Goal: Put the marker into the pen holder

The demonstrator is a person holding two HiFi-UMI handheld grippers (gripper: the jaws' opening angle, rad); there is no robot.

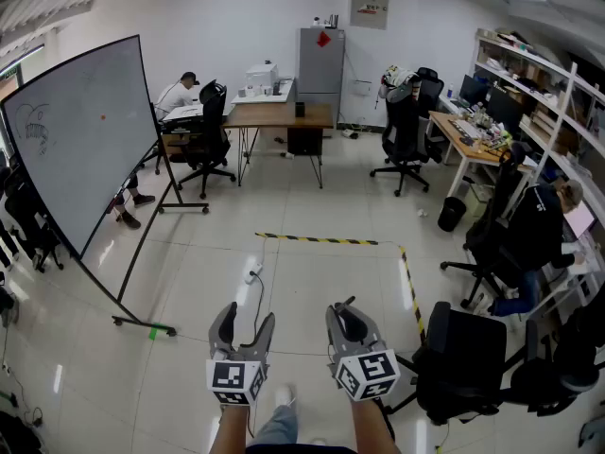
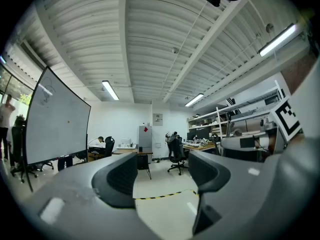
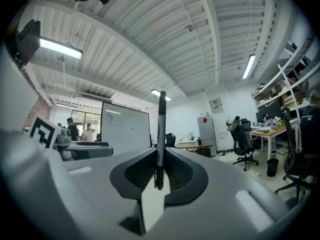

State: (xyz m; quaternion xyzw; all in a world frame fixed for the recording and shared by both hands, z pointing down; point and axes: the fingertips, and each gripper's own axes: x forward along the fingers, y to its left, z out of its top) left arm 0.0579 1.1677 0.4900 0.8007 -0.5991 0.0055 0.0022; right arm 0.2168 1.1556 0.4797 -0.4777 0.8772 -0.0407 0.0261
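Note:
Both grippers hang side by side over the white tiled floor at the bottom of the head view. My right gripper (image 1: 344, 308) is shut on a dark marker (image 3: 161, 134). The marker stands upright between the jaws, its long end pointing up past them in the right gripper view (image 3: 161, 171). My left gripper (image 1: 248, 316) is open; its two jaws stand apart with only the floor between them (image 2: 162, 176). No pen holder shows in any view.
A black office chair (image 1: 463, 357) stands close to the right of the right gripper. A large whiteboard on a wheeled stand (image 1: 85, 135) fills the left. Yellow-black tape (image 1: 321, 239) marks the floor ahead. Desks (image 1: 279, 113), shelves and seated people lie further off.

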